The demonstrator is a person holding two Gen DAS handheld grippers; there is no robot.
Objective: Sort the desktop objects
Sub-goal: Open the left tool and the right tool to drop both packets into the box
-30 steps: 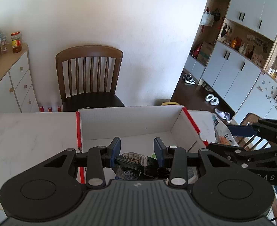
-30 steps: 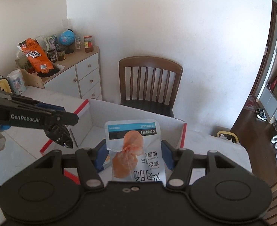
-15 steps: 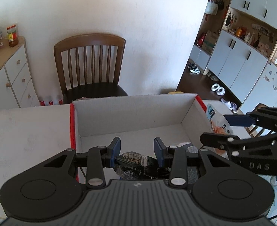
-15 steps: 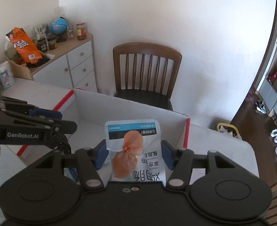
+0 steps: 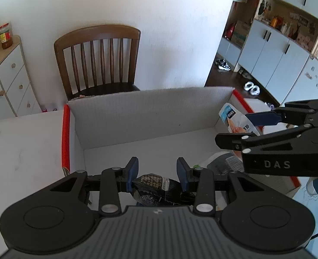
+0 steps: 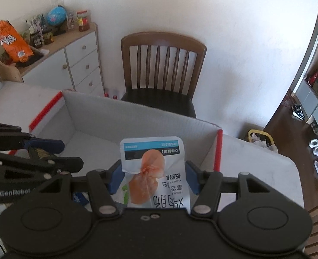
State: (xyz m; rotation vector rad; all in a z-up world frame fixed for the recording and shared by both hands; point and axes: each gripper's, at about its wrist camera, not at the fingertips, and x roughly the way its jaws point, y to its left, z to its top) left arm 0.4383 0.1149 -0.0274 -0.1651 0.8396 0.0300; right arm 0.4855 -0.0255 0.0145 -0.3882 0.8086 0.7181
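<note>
Gripping packets over a white box (image 5: 137,112), both tongs; chair (image 5: 98,58) behind.

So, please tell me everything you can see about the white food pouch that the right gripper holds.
The white pouch is a flat, slightly crinkled packet, plastic by its look, with a blue band, a dark strip, an orange meat picture and Chinese lettering. It stands upside down toward the camera, pinched between the blue pads of the right gripper, over the open white cardboard box. Its lower part is hidden.
</note>
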